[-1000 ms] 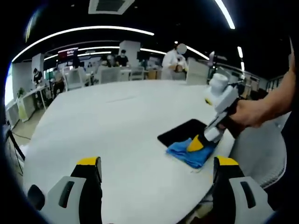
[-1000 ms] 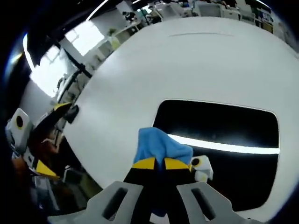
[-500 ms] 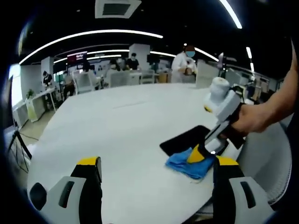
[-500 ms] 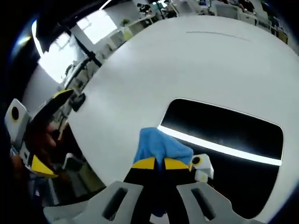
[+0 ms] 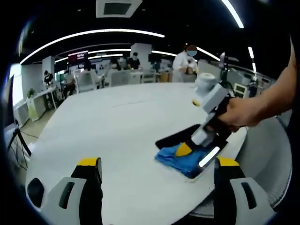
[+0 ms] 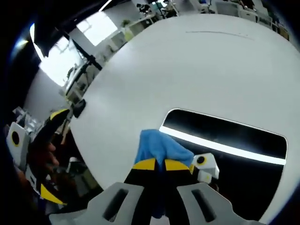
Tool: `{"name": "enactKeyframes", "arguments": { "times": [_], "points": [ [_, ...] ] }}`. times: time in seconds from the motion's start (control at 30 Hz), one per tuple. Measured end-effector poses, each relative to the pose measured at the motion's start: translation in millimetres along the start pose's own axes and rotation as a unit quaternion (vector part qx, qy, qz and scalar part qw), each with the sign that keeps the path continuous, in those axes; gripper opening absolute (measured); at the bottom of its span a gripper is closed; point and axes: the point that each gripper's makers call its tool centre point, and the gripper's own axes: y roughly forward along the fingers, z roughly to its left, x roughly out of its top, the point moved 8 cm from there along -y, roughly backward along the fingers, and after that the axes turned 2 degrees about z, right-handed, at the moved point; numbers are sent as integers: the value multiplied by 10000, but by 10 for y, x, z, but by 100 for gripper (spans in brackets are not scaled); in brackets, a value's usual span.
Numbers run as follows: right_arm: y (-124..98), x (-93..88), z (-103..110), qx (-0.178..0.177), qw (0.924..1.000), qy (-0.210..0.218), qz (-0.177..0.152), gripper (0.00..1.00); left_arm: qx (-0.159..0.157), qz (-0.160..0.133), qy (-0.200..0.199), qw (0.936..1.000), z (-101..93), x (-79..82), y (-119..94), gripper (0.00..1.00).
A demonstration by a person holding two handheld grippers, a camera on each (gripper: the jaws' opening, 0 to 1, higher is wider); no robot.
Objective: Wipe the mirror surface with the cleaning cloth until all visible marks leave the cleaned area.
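Mirror: one, flat rectangular panel with rounded corners, lying on the white table. Surface reads black, crossed by a bright white reflected light strip; no marks can be told at this size. In the right gripper view it sits at 4 o'clock from centre; in the left gripper view the mirror shows at 3 o'clock, near the table's edge, partly covered.

Cleaning cloth: one, bright blue, bunched and folded. It rests on the mirror's near corner, overlapping onto the table. In the left gripper view the cloth lies as a crumpled blue pad under the other tool's tip.

Right gripper: one, black body, yellow tips; jaws closed together, pinching the cloth. Seen in the left gripper view at 3 o'clock as the same gripper, held by a person's hand, its tip pressed down into the cloth.

Left gripper: one, yellow-tipped jaws standing wide apart with nothing between them, above bare table. It also appears at 8 o'clock in the right gripper view, off the table's edge.

Table: one, large, round, white.

Background: office desks, chairs, several people, ceiling light strips.
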Motion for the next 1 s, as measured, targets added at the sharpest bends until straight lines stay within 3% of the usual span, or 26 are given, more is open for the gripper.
{"name": "enactKeyframes", "arguments": {
  "times": [0.53,0.6,0.73,0.8,1.0],
  "points": [
    [91,398,-158,-105,9992,-379,-12,0,105,52,-91,9999,19,-106,-13,100],
    [125,475,-183,-107,9979,-634,9,0,40,141,-38,9999,-15,-135,-9,100],
    [159,615,-249,-122,9984,-556,30,0,-80,302,163,9994,-40,-172,-2,100],
    [166,628,-256,-75,9989,-446,112,0,-72,296,134,9994,-22,-179,-4,100],
    [163,609,-234,-118,9976,-681,26,0,-90,282,80,9995,-38,-171,35,100]
  ]
}}
